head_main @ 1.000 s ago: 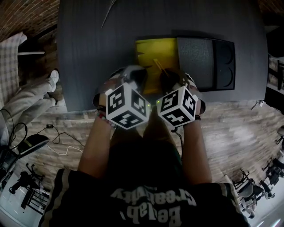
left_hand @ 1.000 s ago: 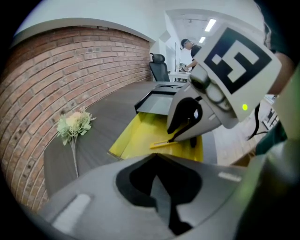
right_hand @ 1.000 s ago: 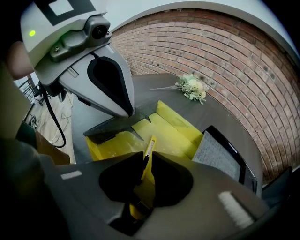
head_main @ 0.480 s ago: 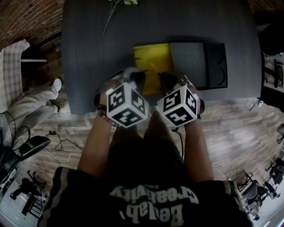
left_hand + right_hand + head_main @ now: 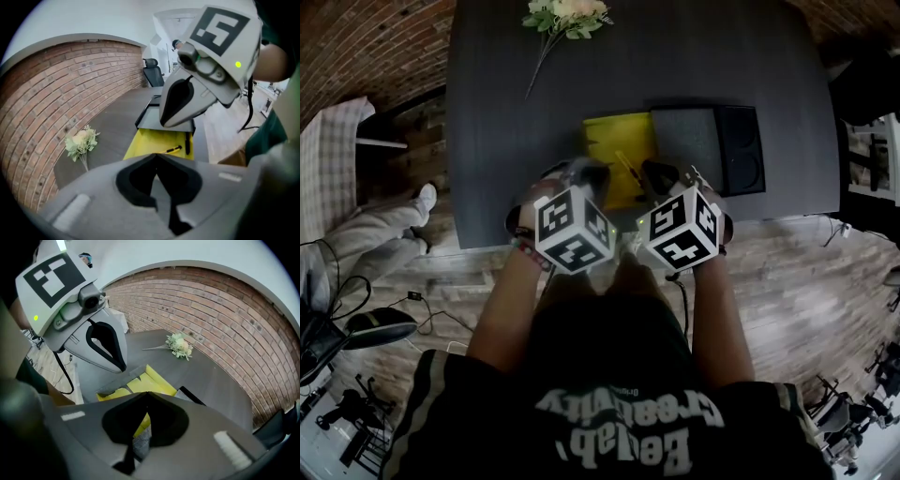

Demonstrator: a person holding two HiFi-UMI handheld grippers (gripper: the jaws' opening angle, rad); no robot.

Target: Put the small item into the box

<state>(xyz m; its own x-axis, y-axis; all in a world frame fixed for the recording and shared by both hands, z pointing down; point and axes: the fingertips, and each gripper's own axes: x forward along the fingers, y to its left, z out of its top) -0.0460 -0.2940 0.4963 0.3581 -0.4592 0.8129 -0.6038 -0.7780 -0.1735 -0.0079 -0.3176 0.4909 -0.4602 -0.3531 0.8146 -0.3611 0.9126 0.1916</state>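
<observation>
**Both tools clenched, nothing held; item in box**

Left tool [image 5: 157, 156]: I read the tips as met, clenched on nothing. Right tool [image 5: 146, 395]: the same, clenched and empty. In the head view both sit side by side at mid-frame, just below the box. The yellow box [image 5: 614, 141] lies open on the dark bench [image 5: 506, 112], with a grey lid [image 5: 684, 141] just to its right. The item [image 5: 627, 167], thin and yellow, lies inside the box, in its lower right part. Flowers [image 5: 564, 14] are at the top of the frame.
</observation>
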